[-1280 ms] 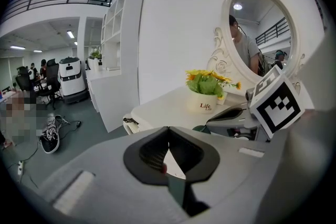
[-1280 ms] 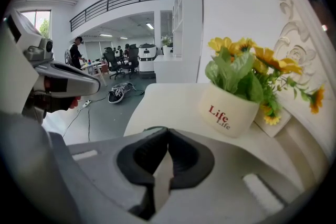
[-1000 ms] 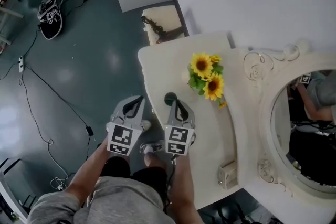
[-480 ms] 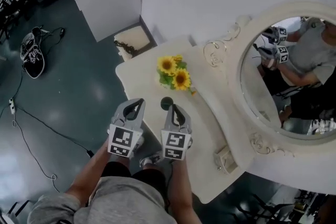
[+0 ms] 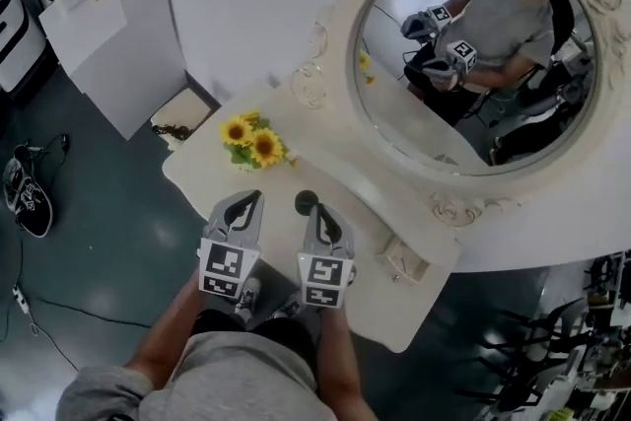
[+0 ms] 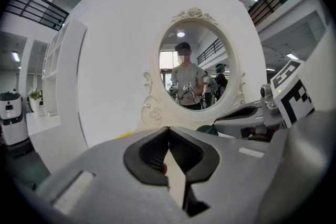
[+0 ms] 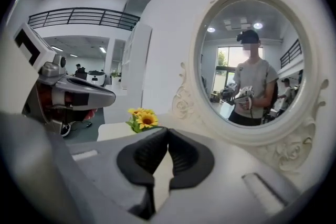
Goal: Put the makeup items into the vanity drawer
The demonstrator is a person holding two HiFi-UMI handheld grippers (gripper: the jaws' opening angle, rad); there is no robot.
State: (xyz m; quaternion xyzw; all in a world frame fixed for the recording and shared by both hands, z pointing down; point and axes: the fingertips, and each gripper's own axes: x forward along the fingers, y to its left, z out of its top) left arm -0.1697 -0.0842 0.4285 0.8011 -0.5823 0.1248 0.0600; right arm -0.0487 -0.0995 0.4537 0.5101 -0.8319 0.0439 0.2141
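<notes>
1. Head view: the left gripper (image 5: 256, 196) and the right gripper (image 5: 317, 209) hang side by side over the front edge of the vanity top (image 5: 212, 184). Each has its jaws pressed together with nothing between them.
2. Head view: the dark green round container (image 5: 307, 202) lies on the vanity top near the middle of the front edge, just beyond the right gripper's tips. Whether the tips touch it cannot be told.
3. Head view, against a second ago: both grippers stay pinched shut and side by side, and the container keeps its place. Only the rim of the oval mirror (image 5: 473, 54) showed then. Now the whole glass shows, with the person (image 5: 503, 15) and both grippers reflected in it.
4. Head view, surroundings: the sunflowers (image 5: 251, 141) stand toward the left rear corner. A small cream box (image 5: 404, 259) sits near the right end. A cushioned stool (image 5: 177, 118) stands on the floor beside the left end.
5. Left gripper view: the left gripper's (image 6: 168, 129) tips meet and hold nothing. The container peeks over its right jaw, beside the right gripper's tip, with the mirror behind.
6. Right gripper view: the right gripper's (image 7: 168, 130) tips meet, empty. The sunflowers stand beyond the left jaw and the mirror to the right.
</notes>
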